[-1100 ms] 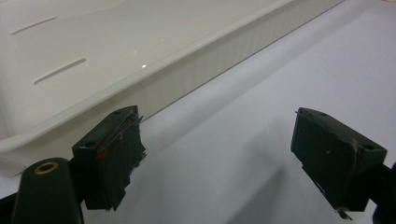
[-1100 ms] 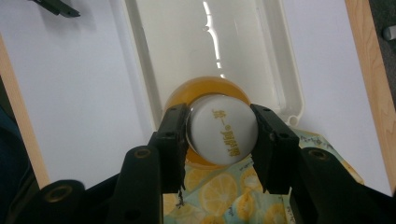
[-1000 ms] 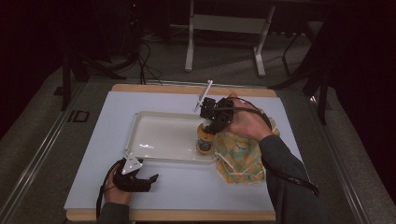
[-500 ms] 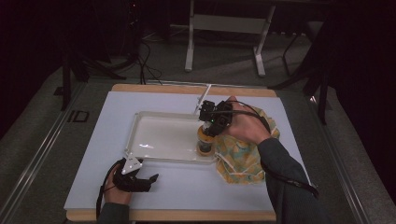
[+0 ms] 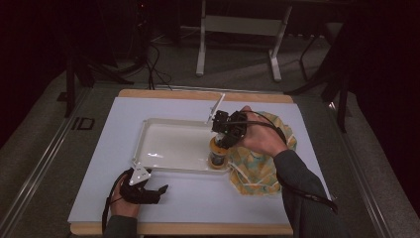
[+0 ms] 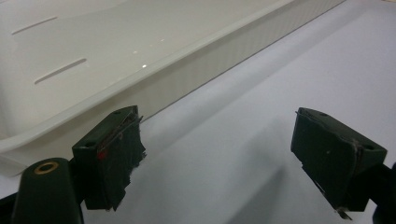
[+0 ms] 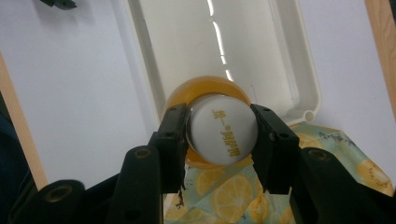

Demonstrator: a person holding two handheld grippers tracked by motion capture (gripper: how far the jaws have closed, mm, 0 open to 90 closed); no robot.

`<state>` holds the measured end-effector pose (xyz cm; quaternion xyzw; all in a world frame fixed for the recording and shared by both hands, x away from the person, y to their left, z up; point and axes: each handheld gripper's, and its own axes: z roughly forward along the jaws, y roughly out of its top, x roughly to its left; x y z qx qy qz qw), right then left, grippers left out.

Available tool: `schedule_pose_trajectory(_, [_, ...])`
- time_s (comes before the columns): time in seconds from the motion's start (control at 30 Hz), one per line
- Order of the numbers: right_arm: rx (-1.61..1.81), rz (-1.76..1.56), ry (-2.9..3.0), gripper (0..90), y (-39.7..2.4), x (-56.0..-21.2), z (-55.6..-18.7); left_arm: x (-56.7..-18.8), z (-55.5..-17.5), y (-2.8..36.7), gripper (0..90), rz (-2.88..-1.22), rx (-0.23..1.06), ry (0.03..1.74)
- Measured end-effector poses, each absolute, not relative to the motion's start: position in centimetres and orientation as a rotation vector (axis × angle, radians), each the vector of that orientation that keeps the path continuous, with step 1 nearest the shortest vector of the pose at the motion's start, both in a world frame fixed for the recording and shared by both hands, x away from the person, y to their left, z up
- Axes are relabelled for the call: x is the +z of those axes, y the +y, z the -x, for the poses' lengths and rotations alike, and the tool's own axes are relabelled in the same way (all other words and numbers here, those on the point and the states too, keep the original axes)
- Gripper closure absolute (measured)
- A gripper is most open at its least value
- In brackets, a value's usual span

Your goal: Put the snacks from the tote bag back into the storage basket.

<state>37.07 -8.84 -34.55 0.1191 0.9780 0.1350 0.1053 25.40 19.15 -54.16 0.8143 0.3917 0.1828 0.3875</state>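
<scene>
Recording lab or studio: white-covered table (image 5: pixel 163 203) on grey carpet, dark surroundings, cables (image 5: pixel 153 64) on the far floor, metal stand (image 5: pixel 240 29) beyond the table.

Black hand-held gripper (image 5: pixel 229 133) with trailing cable; person wears grey sleeve (image 5: pixel 302 191).

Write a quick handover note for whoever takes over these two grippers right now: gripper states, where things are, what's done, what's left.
Right gripper: shut on the white cap of the orange bottle, held upright at the white tray's near right corner.
Left gripper: open, holding nothing, on the white mat beside the tray.
Lemon-print bag: right of the tray, under the right hand.
Done: bottle gripped.
Left: probably set it down in the tray and let go.
</scene>
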Motion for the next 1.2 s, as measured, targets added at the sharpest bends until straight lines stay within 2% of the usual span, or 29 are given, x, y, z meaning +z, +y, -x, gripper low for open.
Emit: schedule_pose_trajectory(1.2, [0.368, -0.317, 2.93, 58.6, -8.9, -35.9, -37.1, -54.1, -25.4, 19.1, 16.7, -2.071, 0.467, 1.0])
